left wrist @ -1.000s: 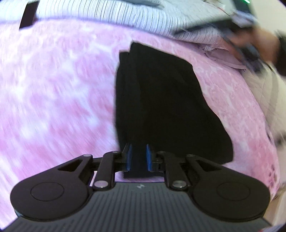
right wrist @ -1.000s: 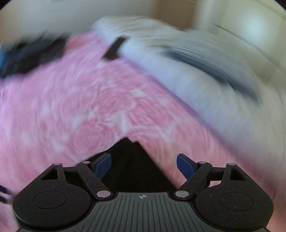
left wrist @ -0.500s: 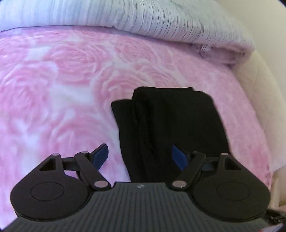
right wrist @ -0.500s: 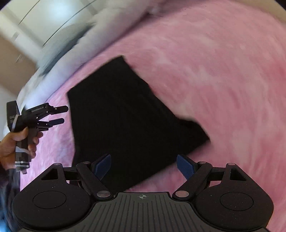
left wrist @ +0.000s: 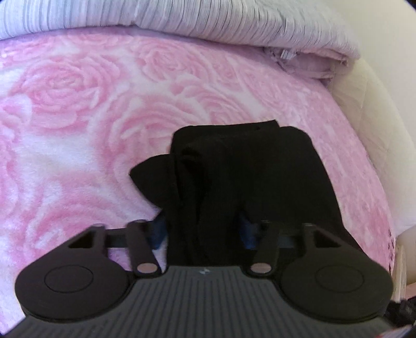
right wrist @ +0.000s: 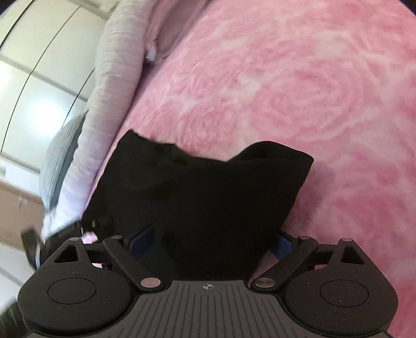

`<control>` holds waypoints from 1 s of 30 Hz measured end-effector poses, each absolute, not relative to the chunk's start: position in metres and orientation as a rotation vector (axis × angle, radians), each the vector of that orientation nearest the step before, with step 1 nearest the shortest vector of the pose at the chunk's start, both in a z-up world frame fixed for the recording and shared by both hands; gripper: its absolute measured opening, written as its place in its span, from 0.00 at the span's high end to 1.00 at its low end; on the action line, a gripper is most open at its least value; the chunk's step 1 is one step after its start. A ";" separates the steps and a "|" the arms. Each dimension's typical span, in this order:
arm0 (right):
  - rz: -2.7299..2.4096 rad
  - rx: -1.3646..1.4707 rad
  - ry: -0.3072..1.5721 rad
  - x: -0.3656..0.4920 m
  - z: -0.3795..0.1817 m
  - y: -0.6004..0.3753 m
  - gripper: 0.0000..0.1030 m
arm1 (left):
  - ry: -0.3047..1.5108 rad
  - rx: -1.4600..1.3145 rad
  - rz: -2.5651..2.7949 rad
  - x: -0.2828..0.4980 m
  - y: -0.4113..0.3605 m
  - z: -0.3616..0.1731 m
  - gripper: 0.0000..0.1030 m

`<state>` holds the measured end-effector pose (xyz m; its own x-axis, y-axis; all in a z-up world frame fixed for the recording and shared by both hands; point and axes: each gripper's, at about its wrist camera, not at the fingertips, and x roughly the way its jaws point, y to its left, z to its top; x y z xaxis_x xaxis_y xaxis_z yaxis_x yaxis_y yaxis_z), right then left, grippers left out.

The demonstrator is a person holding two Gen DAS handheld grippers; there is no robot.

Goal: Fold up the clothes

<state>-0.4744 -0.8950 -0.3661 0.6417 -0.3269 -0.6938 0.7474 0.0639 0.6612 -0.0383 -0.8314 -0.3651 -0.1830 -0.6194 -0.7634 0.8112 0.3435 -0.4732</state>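
Observation:
A folded black garment (left wrist: pixel 241 176) lies on a pink rose-patterned blanket (left wrist: pixel 78 109). In the left wrist view my left gripper (left wrist: pixel 202 230) is open, its blue-padded fingers either side of the garment's near edge, with cloth bunched up between them. In the right wrist view the same garment (right wrist: pixel 202 187) fills the space between the spread fingers of my right gripper (right wrist: pixel 209 239), which is open. The cloth hides most of the blue pads in both views. A corner of the garment sticks out to the left in the left wrist view.
A grey-striped duvet (left wrist: pixel 208 23) is rolled along the far side of the bed and shows in the right wrist view (right wrist: pixel 114 62) too. The bed's cream edge (left wrist: pixel 369 109) runs close to the garment's right side. A white wardrobe (right wrist: pixel 33 57) stands beyond.
My left gripper opened, let the garment go, then moved in with its fingers around the near edge. My right gripper swung round and closed in on the garment, staying open.

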 end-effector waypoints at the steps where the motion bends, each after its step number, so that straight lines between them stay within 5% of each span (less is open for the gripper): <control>1: -0.845 1.284 0.423 -0.474 -0.366 -0.901 0.50 | 1.179 0.196 -1.292 -0.041 -0.827 -0.362 0.71; 2: -0.824 1.302 0.440 -0.475 -0.365 -0.909 0.65 | 1.157 0.187 -1.288 -0.045 -0.823 -0.357 0.77; 4: -0.748 1.269 0.497 -0.473 -0.352 -0.925 0.76 | 1.117 0.166 -1.277 -0.054 -0.813 -0.344 0.82; 15: -0.347 0.742 0.865 -0.451 -0.255 -1.064 0.79 | 1.269 0.011 -1.133 -0.191 -0.717 -0.324 0.83; 17: -0.324 0.682 0.917 -0.448 -0.263 -1.076 0.70 | 1.254 0.032 -1.095 -0.205 -0.711 -0.325 0.78; 18: -0.367 0.660 0.944 -0.451 -0.271 -1.078 0.53 | 1.244 0.044 -1.076 -0.211 -0.708 -0.326 0.75; 21: -0.532 0.588 0.923 -0.467 -0.277 -1.064 0.26 | 1.171 0.166 -1.083 -0.219 -0.704 -0.317 0.67; 25: -0.588 0.561 0.855 -0.503 -0.268 -1.013 0.24 | 0.807 0.614 -1.233 -0.242 -0.702 -0.284 0.71; 30: -0.460 0.348 0.889 -0.514 -0.270 -0.911 0.24 | 0.277 1.089 -1.443 -0.280 -0.701 -0.283 0.57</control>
<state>-0.5139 -0.9114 -0.2704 0.5442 -0.2375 -0.8046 0.5194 0.8486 0.1008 -0.2802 -0.7010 -0.2834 0.1900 -0.6495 -0.7362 0.8761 -0.2263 0.4258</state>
